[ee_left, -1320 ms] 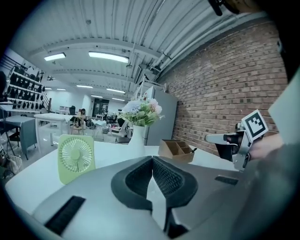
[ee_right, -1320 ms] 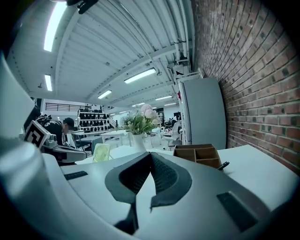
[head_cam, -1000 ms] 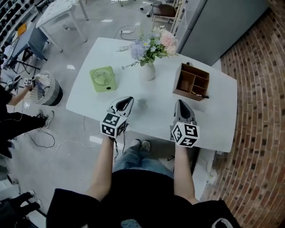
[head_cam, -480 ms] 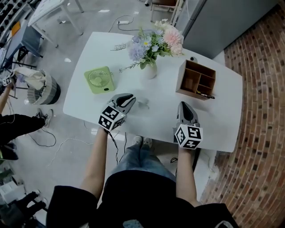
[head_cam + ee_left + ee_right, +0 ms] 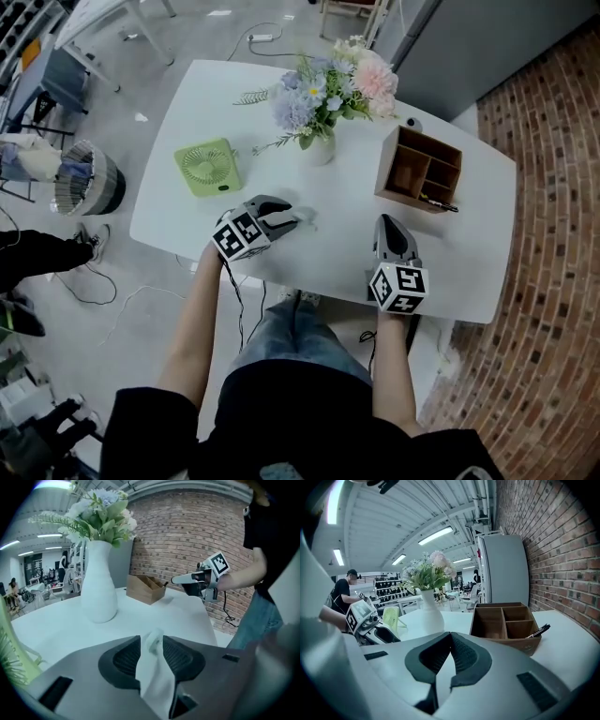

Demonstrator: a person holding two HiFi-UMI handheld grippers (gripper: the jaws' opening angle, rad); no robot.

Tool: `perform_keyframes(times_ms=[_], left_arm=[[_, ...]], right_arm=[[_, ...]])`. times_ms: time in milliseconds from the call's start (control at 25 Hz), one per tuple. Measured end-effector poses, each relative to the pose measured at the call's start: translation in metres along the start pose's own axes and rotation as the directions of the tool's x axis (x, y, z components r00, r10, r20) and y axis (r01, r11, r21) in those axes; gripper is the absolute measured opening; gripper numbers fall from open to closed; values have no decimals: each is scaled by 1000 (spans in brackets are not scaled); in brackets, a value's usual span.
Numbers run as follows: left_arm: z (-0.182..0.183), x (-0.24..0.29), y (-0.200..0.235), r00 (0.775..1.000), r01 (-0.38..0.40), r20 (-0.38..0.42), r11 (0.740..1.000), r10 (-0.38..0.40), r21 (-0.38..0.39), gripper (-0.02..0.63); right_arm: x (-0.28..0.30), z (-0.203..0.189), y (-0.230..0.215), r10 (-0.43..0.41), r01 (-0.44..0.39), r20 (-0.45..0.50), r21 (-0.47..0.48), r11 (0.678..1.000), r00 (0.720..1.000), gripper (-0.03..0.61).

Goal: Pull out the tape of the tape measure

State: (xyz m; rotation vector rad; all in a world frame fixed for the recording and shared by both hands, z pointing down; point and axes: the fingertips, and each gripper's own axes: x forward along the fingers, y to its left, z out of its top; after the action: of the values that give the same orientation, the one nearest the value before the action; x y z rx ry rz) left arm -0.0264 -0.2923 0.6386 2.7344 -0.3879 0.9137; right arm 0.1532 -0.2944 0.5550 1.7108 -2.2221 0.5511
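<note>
Pale green and square, a small desk fan [image 5: 208,167] sits at the left of the white worktop [image 5: 469,246]. Right of it, the left tongs [image 5: 292,220] point across the worktop. Their jaws have just been opening and now stand apart, with the small whitish tape measure case [image 5: 153,641] between their tips, apparently not pinched. The case looks light, hard and smooth, so it will likely skid or twist. It wants a firm squeeze across its flat sides, leaving the tape's end tab free; that tab cannot be made out here. Past the white vase of flowers [image 5: 319,148], the right tongs [image 5: 393,230] are closed on nothing. They would best nip the thin, springy tab. The brown wooden organiser box [image 5: 419,169] stands beyond them.
</note>
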Motion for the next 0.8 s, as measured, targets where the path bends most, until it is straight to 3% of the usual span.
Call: perform_keyframes(times_ms=[440,800], left_arm=[[-11,15,0,994,83,-76,995,-79,48,151],[-9,16,-4,993,82,-89,992,-73,101,77]], right_arm=[[4,-6,3,12,-12,-23,-11,1000,1000,3],[-2,-11,1,13,-14,-34,-12,1000,999,3]])
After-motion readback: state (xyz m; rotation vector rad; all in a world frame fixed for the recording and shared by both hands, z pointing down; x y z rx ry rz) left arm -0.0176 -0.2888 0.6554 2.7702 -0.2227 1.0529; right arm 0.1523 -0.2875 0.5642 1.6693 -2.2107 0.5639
